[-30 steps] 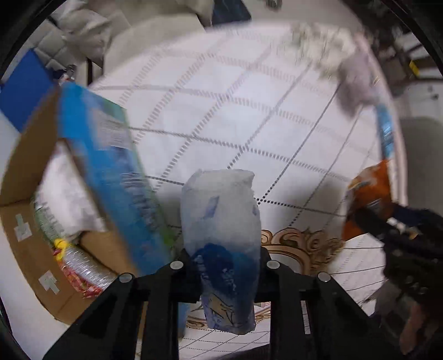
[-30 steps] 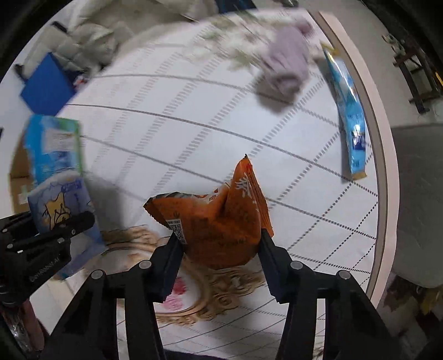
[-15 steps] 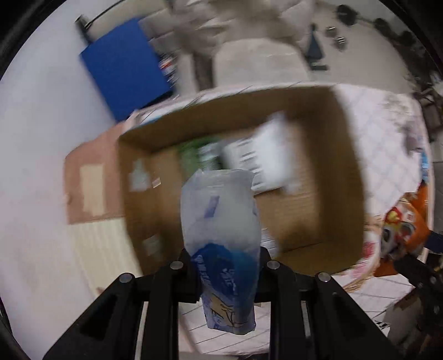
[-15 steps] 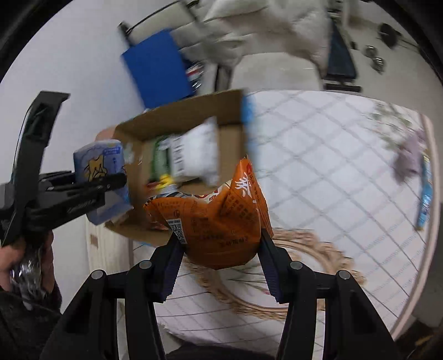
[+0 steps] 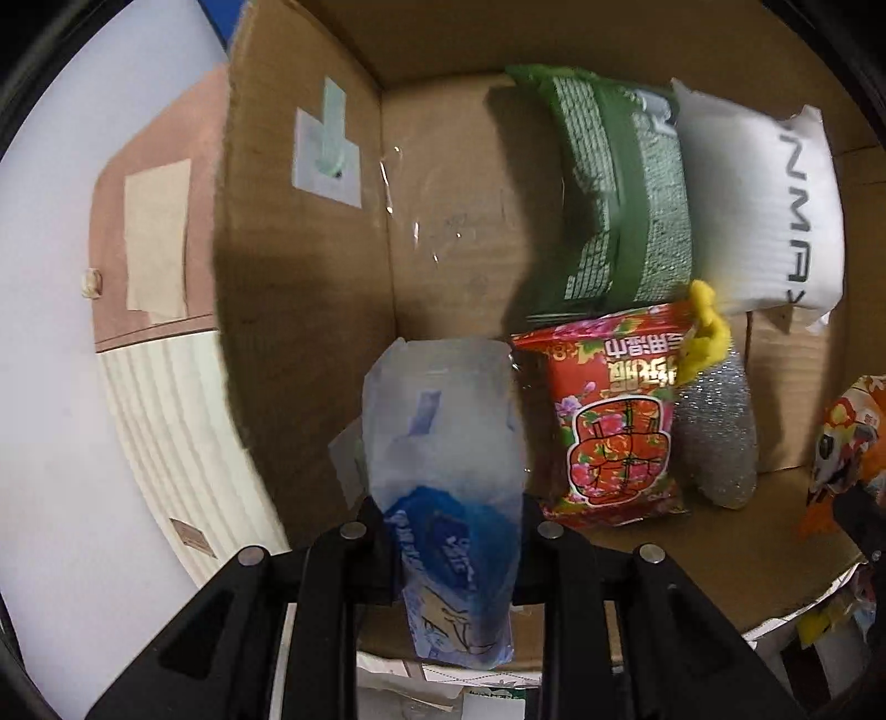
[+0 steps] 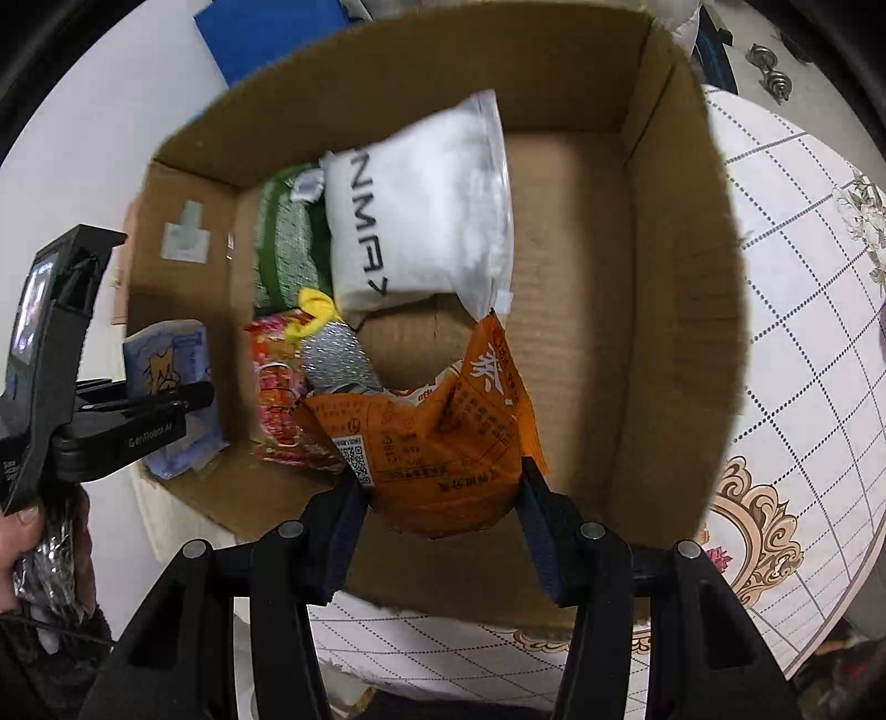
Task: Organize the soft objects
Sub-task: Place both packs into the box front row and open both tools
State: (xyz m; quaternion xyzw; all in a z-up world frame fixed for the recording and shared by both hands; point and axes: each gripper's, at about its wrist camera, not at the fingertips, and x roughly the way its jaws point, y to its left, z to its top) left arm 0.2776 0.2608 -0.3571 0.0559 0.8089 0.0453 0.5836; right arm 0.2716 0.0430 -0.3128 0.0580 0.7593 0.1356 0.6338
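My left gripper (image 5: 454,531) is shut on a blue and white tissue pack (image 5: 448,443), held over the left part of an open cardboard box (image 5: 310,232). My right gripper (image 6: 440,498) is shut on an orange snack bag (image 6: 437,437), held over the box's near edge (image 6: 681,310). Inside the box lie a white bag (image 6: 426,221), a green cloth pack (image 5: 614,188), a red floral pack (image 5: 620,421) and a silver scrubber (image 5: 720,432). The left gripper (image 6: 138,415) and its pack (image 6: 166,354) also show in the right wrist view. The orange bag (image 5: 841,437) shows at the left view's right edge.
The box stands on a white checked mat (image 6: 803,343) with a gold ornament (image 6: 753,526). A white wall (image 5: 61,443) lies left of the box, with a blue board (image 6: 266,33) behind it. The box floor (image 6: 570,288) on the right is bare cardboard.
Both grippers swung from over the mat to over the open box and moved closer to it. Each still holds its pack.
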